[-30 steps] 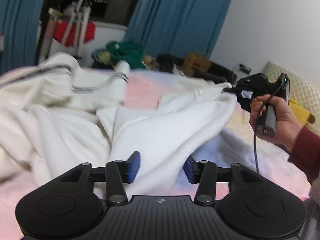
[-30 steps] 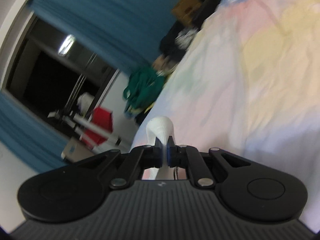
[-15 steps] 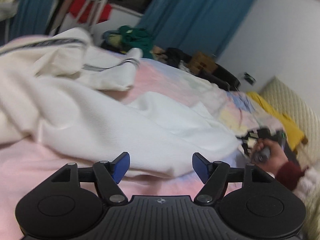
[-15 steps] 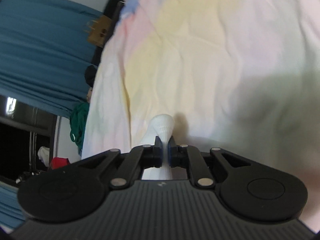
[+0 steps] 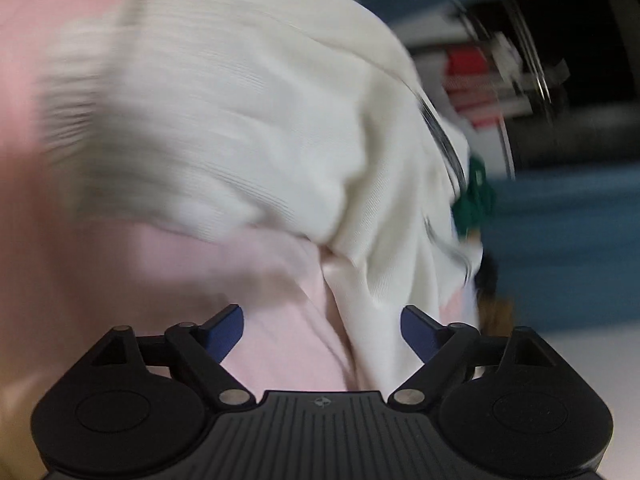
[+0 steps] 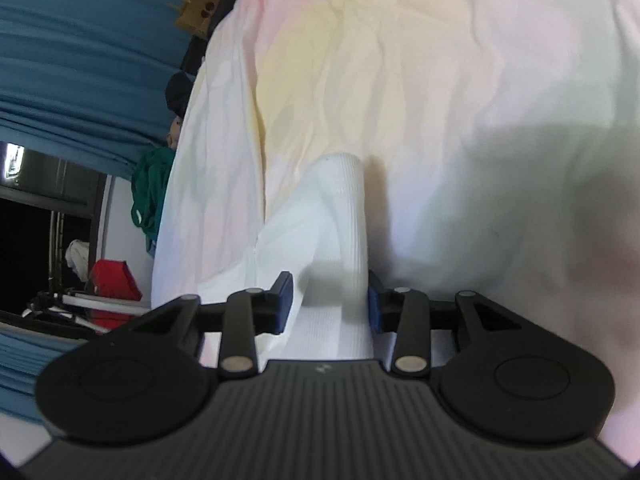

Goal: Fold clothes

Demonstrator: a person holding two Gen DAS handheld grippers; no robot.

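Note:
A white knit garment point(image 5: 248, 120) with a dark stripe point(image 5: 440, 136) lies bunched on the pink bedsheet point(image 5: 272, 320); the left wrist view is blurred and tilted. My left gripper point(image 5: 322, 330) hovers over the sheet and a fold of the garment. Its jaws are opening wide and grip nothing. In the right wrist view the garment's white ribbed sleeve cuff point(image 6: 340, 216) rests on the pastel sheet point(image 6: 460, 100). My right gripper point(image 6: 330, 304) straddles it. Its jaws are opening, and the sleeve lies loose between the blue pads point(image 6: 285, 300).
Blue curtains point(image 6: 72, 40) hang beyond the bed's far edge. A green cloth heap point(image 6: 150, 192), a red item point(image 6: 114, 284), a metal rack point(image 6: 68, 304) and a cardboard box point(image 6: 198, 12) sit past that edge. A dark window area point(image 5: 560, 60) shows in the left wrist view.
My left gripper let go of the white garment, opened wide, rolled and swung over the bunched part. My right gripper sank to the bed and opened off the sleeve cuff.

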